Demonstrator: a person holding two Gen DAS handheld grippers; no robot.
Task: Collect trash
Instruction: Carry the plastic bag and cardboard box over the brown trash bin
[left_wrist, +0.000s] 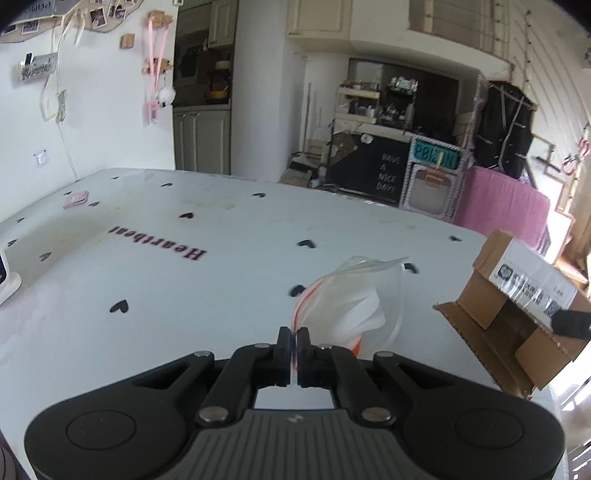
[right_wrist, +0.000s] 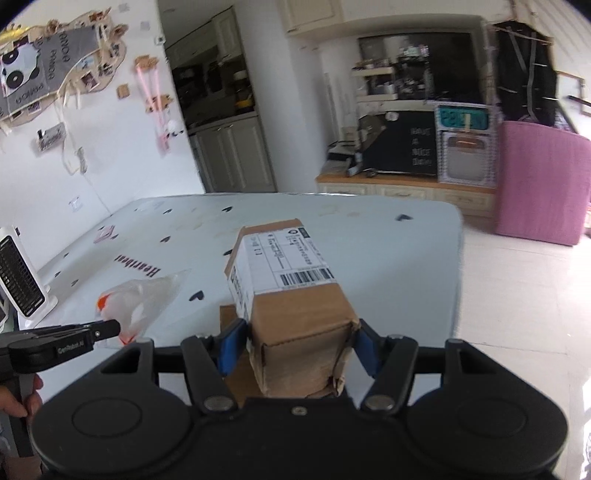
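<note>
My left gripper (left_wrist: 294, 332) is shut on the orange-sealed edge of a clear plastic zip bag (left_wrist: 351, 299) with white paper crumpled inside; the bag hangs just above the white table (left_wrist: 147, 258). The right wrist view shows the same bag (right_wrist: 140, 299) at the left, pinched by the left gripper (right_wrist: 110, 326). My right gripper (right_wrist: 299, 325) is shut on a brown cardboard box (right_wrist: 288, 280) with a white shipping label, blue pads pressing both sides. From the left wrist camera the box (left_wrist: 517, 306) shows open flaps at the right, one right finger (left_wrist: 570, 323) against it.
A white device with a dark grille (right_wrist: 18, 273) stands at the table's left edge. A small pink item (left_wrist: 75, 199) lies far left on the table. The table's right edge (right_wrist: 458, 280) drops to a pale floor with a pink-covered piece (right_wrist: 539, 184). A hand (right_wrist: 14, 402) holds the left gripper.
</note>
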